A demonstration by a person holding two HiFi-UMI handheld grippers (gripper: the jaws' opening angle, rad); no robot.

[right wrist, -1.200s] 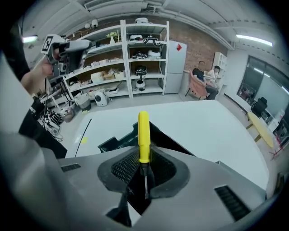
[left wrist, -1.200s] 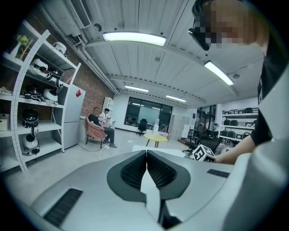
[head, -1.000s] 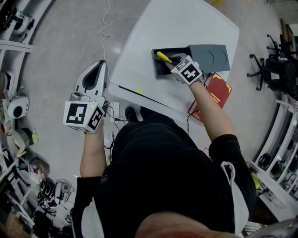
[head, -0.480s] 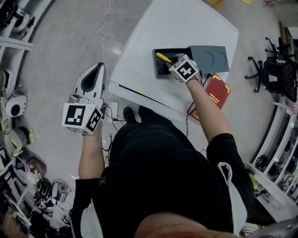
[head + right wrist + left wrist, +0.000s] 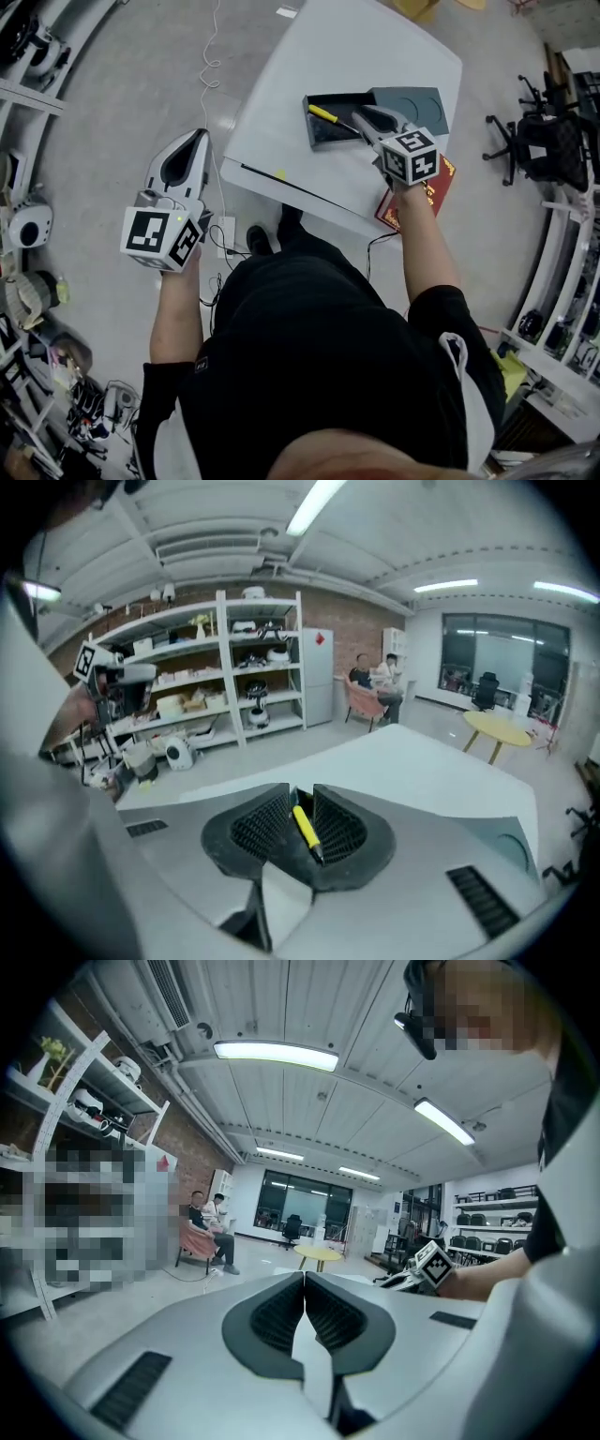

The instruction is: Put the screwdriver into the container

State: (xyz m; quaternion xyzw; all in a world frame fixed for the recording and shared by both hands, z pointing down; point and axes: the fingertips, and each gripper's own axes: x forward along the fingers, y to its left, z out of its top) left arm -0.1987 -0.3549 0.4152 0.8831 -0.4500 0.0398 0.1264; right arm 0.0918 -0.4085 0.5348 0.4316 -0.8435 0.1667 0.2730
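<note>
By right edge of table (image 5: 375,47), screwdriver (image 5: 324,113) lies in container (image 5: 328,138), right hand-held gripper (image 5: 364,116) spread behind it, left hand-held gripper (image 5: 199,136) pressed together off-table: release looks done; next, retract w/o snagging.

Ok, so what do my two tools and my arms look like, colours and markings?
The left tool and the right tool both have smooth, pale grey shells that taper forward, with dark ribbed pads inside. Each carries a white cube printed with black square markers: the left cube and the right cube. You wear a black short-sleeved top.
</note>
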